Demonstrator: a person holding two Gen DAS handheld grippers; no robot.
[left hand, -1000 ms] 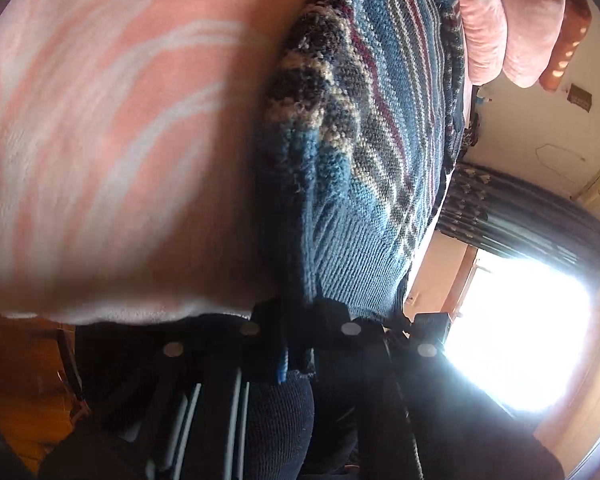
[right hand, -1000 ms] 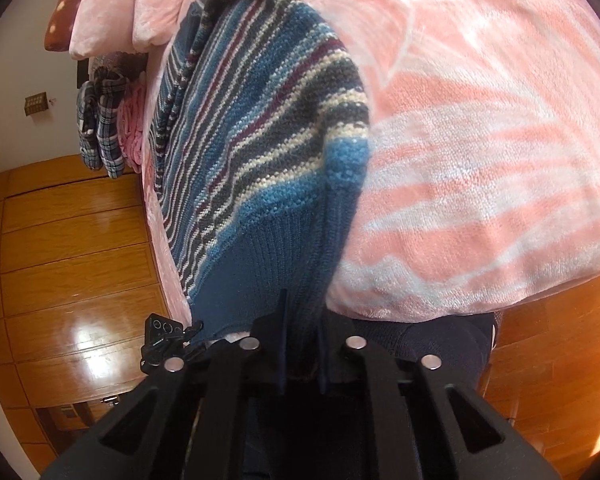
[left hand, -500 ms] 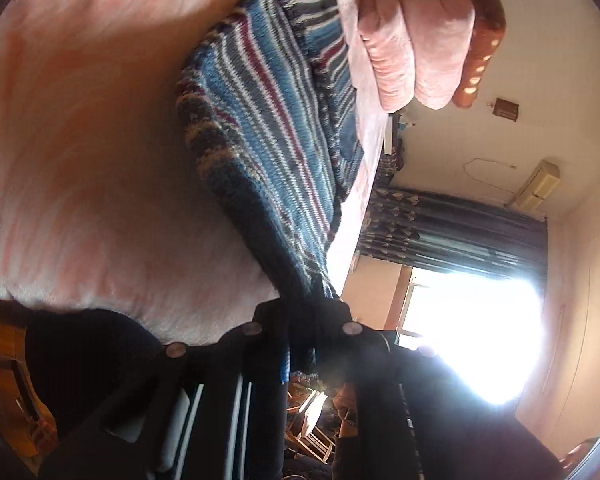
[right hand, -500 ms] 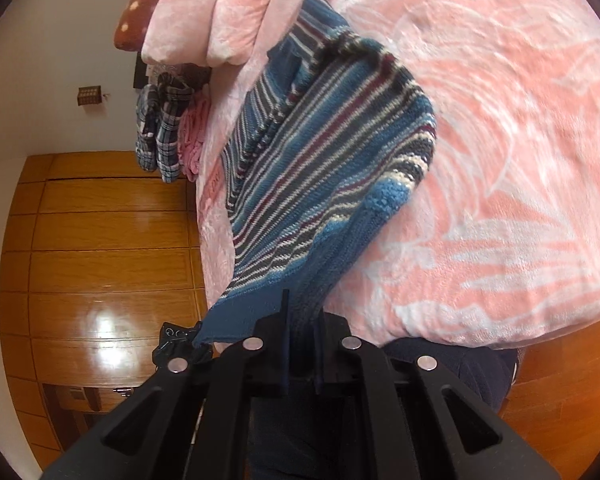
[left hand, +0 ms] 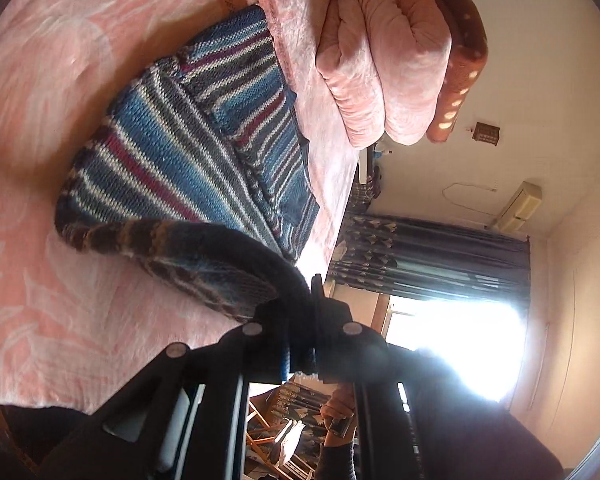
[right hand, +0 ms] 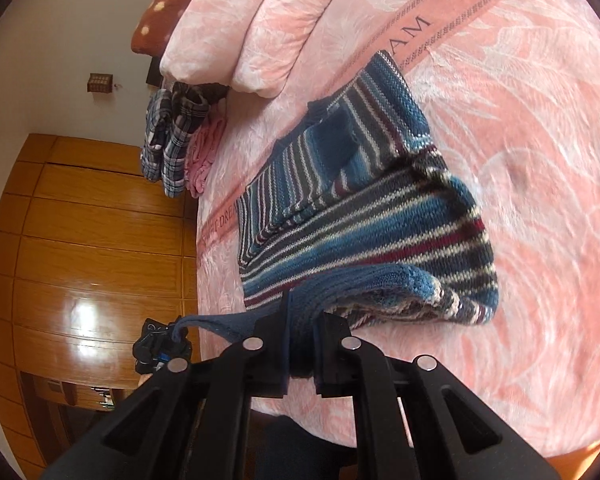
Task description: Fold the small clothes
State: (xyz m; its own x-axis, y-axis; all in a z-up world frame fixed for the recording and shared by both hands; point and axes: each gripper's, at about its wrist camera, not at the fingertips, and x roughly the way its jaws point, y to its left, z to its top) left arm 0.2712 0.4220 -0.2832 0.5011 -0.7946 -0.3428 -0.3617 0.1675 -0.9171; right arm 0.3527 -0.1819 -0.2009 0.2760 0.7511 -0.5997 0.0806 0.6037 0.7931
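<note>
A small blue knitted sweater (left hand: 188, 152) with white, grey and maroon stripes lies on a pink bed cover (left hand: 40, 80). Its near hem is lifted and curls back over the rest of it. My left gripper (left hand: 300, 344) is shut on one corner of that dark blue ribbed hem. In the right wrist view the same sweater (right hand: 360, 200) spreads away from me, and my right gripper (right hand: 302, 354) is shut on the other hem corner. Both grippers sit just above the bed's near part, with the hem stretched between them.
A rolled pink quilt (left hand: 384, 60) and a brown spotted pillow (left hand: 464, 52) lie at the head of the bed. Plaid clothes (right hand: 172, 136) and a pink garment (right hand: 206, 152) hang off the bed's side. A wooden wardrobe (right hand: 80, 240) stands beyond; dark curtains (left hand: 432, 256) frame a bright window.
Both grippers have risen and carried the hem forward over the sweater. The sweater, which hung close in front of the cameras, now lies mostly flat on the bed with its near edge folding over.
</note>
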